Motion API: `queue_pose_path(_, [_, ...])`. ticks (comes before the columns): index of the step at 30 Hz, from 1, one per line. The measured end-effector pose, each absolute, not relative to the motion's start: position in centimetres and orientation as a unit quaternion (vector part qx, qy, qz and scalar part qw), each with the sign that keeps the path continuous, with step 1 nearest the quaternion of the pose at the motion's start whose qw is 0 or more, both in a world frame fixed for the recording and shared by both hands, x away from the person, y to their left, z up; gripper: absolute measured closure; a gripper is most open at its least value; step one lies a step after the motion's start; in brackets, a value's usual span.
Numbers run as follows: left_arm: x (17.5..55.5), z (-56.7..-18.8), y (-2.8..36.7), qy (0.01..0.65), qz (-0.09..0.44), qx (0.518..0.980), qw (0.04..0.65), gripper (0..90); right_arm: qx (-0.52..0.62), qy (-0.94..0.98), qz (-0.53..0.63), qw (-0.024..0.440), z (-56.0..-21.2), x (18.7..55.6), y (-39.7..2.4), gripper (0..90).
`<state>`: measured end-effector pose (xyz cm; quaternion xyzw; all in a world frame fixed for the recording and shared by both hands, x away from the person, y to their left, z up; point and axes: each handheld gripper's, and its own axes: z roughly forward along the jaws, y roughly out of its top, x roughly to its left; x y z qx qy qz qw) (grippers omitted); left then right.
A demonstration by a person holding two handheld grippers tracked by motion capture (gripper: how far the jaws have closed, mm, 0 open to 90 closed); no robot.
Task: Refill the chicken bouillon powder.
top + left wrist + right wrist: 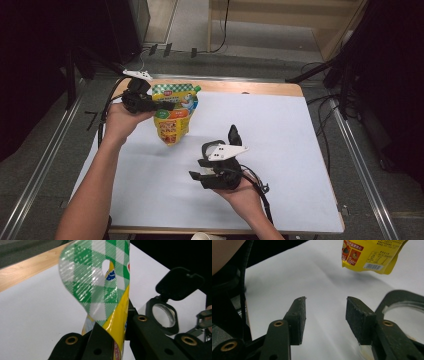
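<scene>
1. My left gripper (167, 106) sits at about ten o'clock on the table (280, 130), and its jaws are clenched on the top edge of the pouch (173, 116).
2. In the left gripper view I see the pouch (100, 290) pinched between my jaws, its green-and-white checked top curling up and leftward above them, with a hang hole near twelve o'clock.
3. The pouch hangs from that grip, its yellow lower part clear of the white sheet; in the right gripper view its bottom (372, 255) floats at one o'clock with a shadow on the sheet under it.
4. My right gripper (212, 150) is near the table's centre, slightly toward six o'clock, well apart from the pouch.
5. Its jaws stand released and parted, with nothing between the pads (298, 315).
6. A black-framed flip-lid container (166, 312) with a clear round opening shows at three o'clock in the left gripper view, its lid up; I cannot tell exactly what it is.
</scene>
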<state>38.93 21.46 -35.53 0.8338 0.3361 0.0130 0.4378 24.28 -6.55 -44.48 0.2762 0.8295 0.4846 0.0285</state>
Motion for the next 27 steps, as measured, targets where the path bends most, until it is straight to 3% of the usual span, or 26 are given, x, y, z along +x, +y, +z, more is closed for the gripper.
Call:
queue_pose_path(4, [37.5, -34.5, 21.7, 0.332, 0.021, 0.834, 0.44, 90.0, 0.269, 0.829, 0.489, 0.028, -44.5, 24.4, -6.0, 56.3])
queue_pose_path(18, [33.0, -32.9, 23.1, 0.334, -0.004, 0.818, 0.469, 90.0, 0.266, 0.841, 0.472, 0.009, -45.9, 24.4, -2.5, 56.3])
queue_pose_path(27, [31.5, -32.9, 23.2, 0.336, -0.015, 0.817, 0.469, 90.0, 0.28, 0.838, 0.467, 0.016, -48.2, 24.2, -1.6, 79.3])
